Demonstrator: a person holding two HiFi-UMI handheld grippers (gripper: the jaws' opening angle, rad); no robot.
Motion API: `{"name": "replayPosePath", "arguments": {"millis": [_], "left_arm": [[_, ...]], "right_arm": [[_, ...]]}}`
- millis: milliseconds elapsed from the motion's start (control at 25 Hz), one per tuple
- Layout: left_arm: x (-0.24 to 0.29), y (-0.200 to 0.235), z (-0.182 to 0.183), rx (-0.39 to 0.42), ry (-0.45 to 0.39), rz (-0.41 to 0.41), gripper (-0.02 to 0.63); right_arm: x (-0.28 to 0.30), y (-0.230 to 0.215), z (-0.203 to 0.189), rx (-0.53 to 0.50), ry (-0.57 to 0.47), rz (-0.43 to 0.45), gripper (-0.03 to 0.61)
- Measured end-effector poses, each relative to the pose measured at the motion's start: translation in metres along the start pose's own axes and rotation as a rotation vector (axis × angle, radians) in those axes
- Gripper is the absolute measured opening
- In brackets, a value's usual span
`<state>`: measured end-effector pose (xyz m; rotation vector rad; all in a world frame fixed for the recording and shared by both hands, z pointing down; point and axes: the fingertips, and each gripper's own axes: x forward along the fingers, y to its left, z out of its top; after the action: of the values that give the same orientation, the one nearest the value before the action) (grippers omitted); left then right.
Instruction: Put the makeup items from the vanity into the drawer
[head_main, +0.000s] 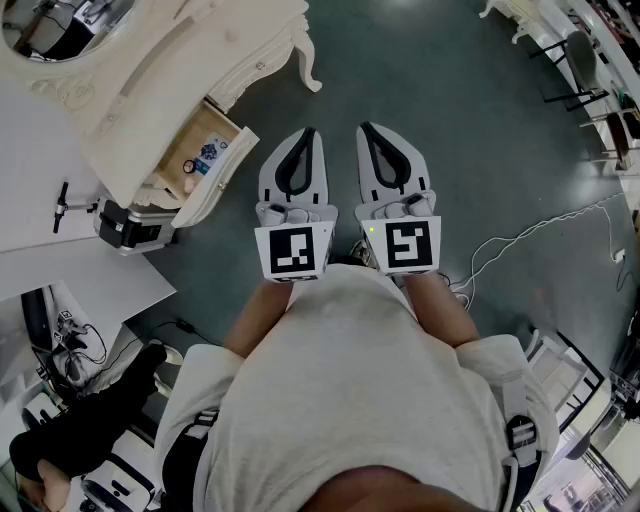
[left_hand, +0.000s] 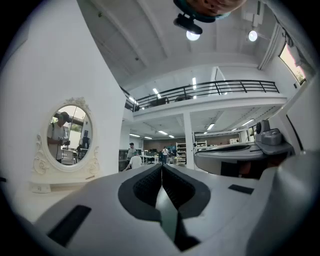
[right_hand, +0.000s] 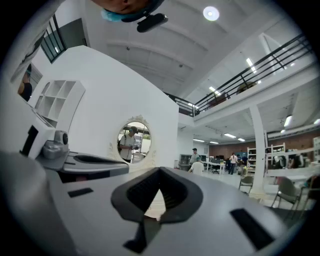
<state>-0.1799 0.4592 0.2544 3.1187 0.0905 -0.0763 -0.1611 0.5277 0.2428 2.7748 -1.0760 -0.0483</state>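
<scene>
Pale-shirted person (head_main: 350, 380) holds the left hand-held gripper (head_main: 309, 135) and right hand-held gripper (head_main: 364, 130) level, both closed on nothing. Beyond, at left, the vanity table (head_main: 150, 90) has its drawer (head_main: 218, 175) open, a blue packet (head_main: 210, 155) inside. No makeup shows on top. Such pieces are likely light, slick, breakable: grip mid-body.

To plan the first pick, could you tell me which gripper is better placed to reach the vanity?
Probably left: the left gripper is nearer the vanity and its open drawer than the right gripper. Both are shut, empty.
</scene>
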Motion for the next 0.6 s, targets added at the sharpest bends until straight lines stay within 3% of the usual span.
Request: {"name": "replayPosePath", "arguments": {"millis": [200,600], "left_arm": [[-0.005,0.015,-0.007,0.004,0.038,-0.014,0.006],[-0.009,0.080,-0.013,-0.034,0.030,0.025,0.006]], "right_arm": [[0.008,0.018,-0.002,0.008,0.002,0.000,0.014],[0.048,0.065,-0.003,0.011,-0.009,0.019,0.015]]}}
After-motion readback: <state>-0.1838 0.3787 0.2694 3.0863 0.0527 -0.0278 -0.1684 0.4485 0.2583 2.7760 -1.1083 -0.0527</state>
